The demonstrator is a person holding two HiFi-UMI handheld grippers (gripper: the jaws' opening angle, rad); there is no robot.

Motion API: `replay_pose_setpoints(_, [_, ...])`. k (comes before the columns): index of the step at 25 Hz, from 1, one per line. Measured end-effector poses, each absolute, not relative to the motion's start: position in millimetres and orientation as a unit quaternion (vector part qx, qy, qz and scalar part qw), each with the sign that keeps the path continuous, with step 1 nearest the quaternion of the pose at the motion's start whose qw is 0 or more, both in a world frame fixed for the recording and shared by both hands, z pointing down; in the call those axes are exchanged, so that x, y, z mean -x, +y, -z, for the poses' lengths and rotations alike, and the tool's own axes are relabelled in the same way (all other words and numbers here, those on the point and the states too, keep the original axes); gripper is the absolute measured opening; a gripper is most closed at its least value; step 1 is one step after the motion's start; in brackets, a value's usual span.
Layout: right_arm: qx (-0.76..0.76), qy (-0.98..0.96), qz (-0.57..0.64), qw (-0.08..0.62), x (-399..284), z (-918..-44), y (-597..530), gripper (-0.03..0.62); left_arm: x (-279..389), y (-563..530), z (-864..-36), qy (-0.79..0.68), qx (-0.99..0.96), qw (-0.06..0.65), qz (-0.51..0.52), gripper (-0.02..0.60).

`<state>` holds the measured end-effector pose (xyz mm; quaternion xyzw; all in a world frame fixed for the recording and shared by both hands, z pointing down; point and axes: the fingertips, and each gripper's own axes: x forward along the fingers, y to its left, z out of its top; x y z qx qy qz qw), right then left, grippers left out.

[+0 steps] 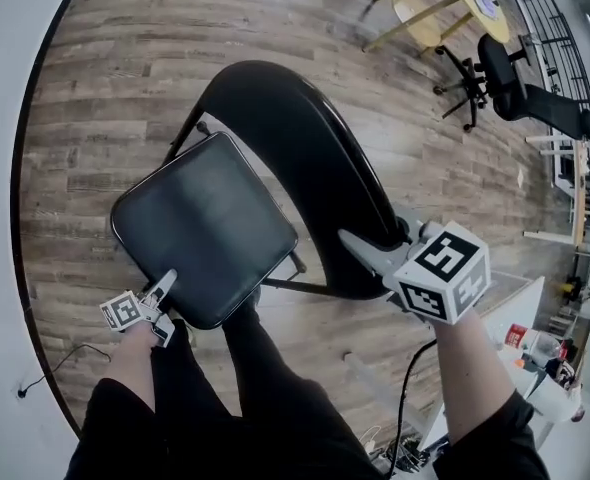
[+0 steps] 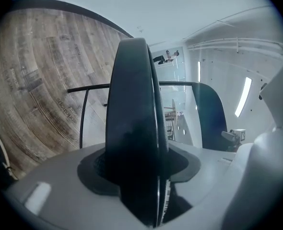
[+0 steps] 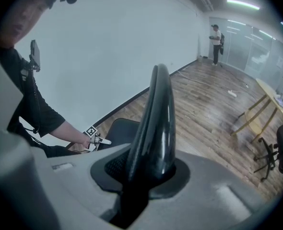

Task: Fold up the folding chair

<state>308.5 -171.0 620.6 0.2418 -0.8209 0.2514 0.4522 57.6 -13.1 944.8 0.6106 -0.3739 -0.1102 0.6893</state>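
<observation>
The folding chair (image 1: 275, 168) is standing unfolded on the wooden floor (image 1: 125, 58). The left gripper (image 1: 167, 280) jaws are pinching the seat (image 1: 203, 223) edge, and the right gripper (image 1: 357, 244) jaws are clamping the backrest (image 1: 305, 138). That smooth seat edge could be slipping free and dropping flat.

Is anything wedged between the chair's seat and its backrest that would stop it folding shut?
The left gripper clamps the seat, the right gripper the backrest; nothing visible lies between them.
</observation>
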Motion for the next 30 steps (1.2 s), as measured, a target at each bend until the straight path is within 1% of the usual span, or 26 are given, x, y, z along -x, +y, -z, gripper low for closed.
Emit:
replay_pose_setpoints(3, [-0.243, -0.820, -0.242, 0.458, -304.4, -614.9, -166.9, 0.081, -68.1, -19.0, -924.5, -0.368, -0.598, 0.699, 0.136, 0.244])
replay_pose_setpoints(6, [-0.245, -0.818, -0.234, 0.465, -301.4, -610.2, -163.0, 0.081, -64.3, -16.0, -924.0, -0.399, -0.610, 0.680, 0.082, 0.241])
replay_pose_setpoints(10, [-0.246, -0.818, -0.221, 0.470, -293.9, -603.3, -156.3, 0.081, -74.8, -16.8, -913.6, -0.392, -0.593, 0.694, 0.113, 0.239])
replay_pose_setpoints(30, [-0.241, -0.814, -0.161, 0.504, -255.2, -580.5, -108.3, 0.081, -101.9, -8.3, -866.7, -0.439, -0.562, 0.692, 0.111, 0.219])
